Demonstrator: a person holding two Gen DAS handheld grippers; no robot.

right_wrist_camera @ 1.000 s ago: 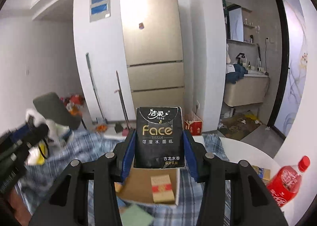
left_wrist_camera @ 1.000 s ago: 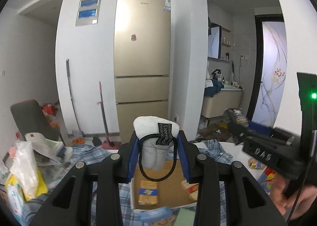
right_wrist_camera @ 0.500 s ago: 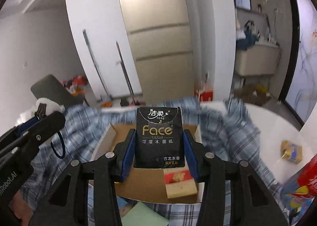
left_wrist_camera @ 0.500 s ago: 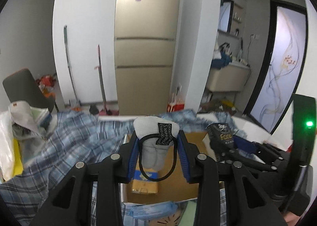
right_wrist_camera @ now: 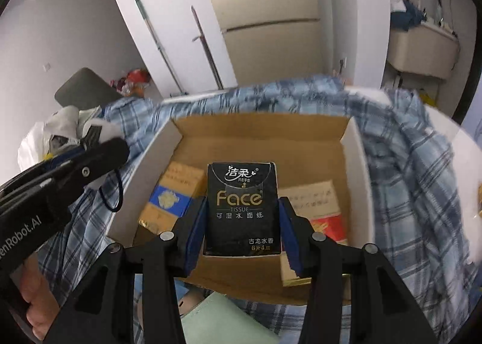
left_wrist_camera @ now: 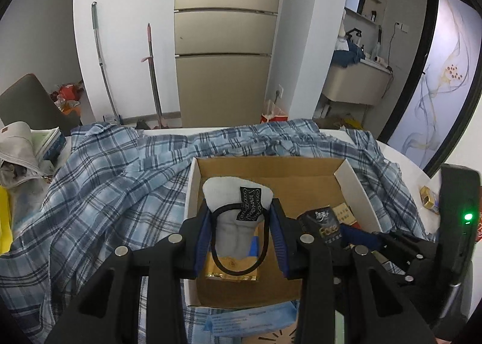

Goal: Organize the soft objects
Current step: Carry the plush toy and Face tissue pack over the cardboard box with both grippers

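Over the open cardboard box [right_wrist_camera: 357, 160], I have my right tool [right_wrist_camera: 242, 220] pinching the tissue pack [right_wrist_camera: 242, 208] and my left tool [left_wrist_camera: 241, 229] pinching the white towel [left_wrist_camera: 236, 217], both poised for dropping in.

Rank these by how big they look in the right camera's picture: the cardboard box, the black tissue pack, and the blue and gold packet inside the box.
1. Cardboard box, clearly the largest.
2. Black tissue pack, though it sits nearest the camera in the right gripper, which enlarges it.
3. Blue and gold packet, partly hidden, so its true size against the pack is unsure.
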